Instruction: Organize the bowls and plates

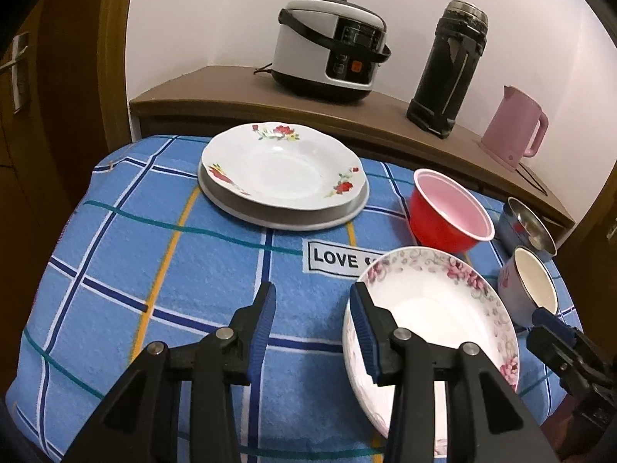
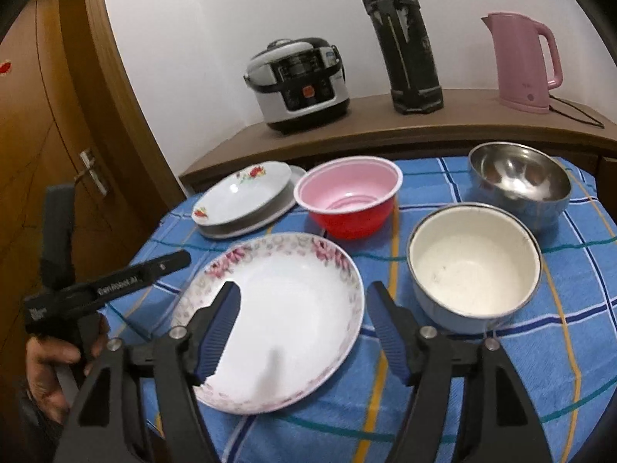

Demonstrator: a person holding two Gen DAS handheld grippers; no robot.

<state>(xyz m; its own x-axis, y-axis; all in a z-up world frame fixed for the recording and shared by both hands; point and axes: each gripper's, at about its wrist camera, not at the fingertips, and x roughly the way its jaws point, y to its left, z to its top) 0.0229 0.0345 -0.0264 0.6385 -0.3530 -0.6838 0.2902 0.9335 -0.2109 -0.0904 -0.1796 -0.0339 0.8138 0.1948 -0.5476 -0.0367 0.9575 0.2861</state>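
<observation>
Here, spread on a blue checked cloth (image 1: 154, 250): plates toward the left, bowls toward the right.

Left wrist view:
- Left gripper (image 1: 314, 293) at lower centre, fingers apart, nothing between them but bare cloth.
- Its right-hand finger overlapping the left rim of the pink-flowered plate (image 1: 435, 308); cannot tell whether touching.
- That plate at lower right, lying on the cloth.
- Red-flowered plate (image 1: 281, 169) at upper centre, resting on a grey round dish (image 1: 285, 222).
- Red bowl (image 1: 449, 212) with a pink inside, right of centre, just beyond the pink-flowered plate.
- Steel bowl (image 1: 528, 227) and cream enamel bowl (image 1: 534, 281) at the right edge, close together.
- On the wooden sideboard (image 1: 216, 85) behind: rice cooker (image 1: 331, 46), dark flask (image 1: 451, 65), pink kettle (image 1: 513, 123).

Right wrist view:
- Right gripper (image 2: 304, 293) at lower centre, fingers wide apart and clamped on nothing.
- Left-hand finger over the plate's white middle, right-hand finger just off its right rim, beside the enamel bowl at right of centre.
- Red bowl above centre, steel bowl at upper right, stacked plate and dish at upper left.
- At the left edge, a hand (image 2: 50, 362) gripping the handle of the other gripper, its black body pointing toward the flowered plate.
</observation>
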